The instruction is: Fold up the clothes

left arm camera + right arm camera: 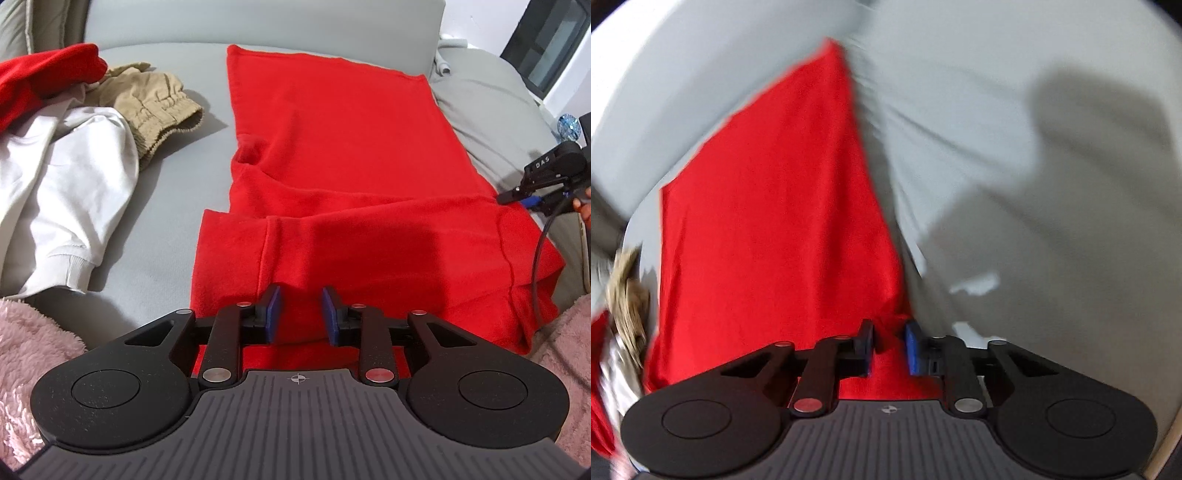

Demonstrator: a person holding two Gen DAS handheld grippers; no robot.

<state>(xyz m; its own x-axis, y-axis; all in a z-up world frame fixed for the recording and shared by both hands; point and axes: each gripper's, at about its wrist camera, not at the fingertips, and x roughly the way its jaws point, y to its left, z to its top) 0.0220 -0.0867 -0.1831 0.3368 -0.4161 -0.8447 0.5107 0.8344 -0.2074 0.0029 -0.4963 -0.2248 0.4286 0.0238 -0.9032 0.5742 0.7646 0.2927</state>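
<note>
A: Where is the garment?
B: A red garment (pixel 332 155) lies flat on a grey bed (pixel 166 177), stretching from near to far.
A: And the grippers?
B: Both tilt steeply downward. The left gripper (pixel 300 314) grasps a raised fold at the near edge. The right gripper (pixel 889 347) pinches red cloth at the right edge; that view is blurred.

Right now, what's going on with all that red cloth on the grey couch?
A person is folding clothes with a two-finger gripper in each hand. The left gripper has its blue pads either side of a bunched fold at the near edge of the red fleece garment, spread on the grey cushion. The right gripper has red cloth between its pads at the garment's right edge. A white sweatshirt and tan trousers wait alongside.
</note>
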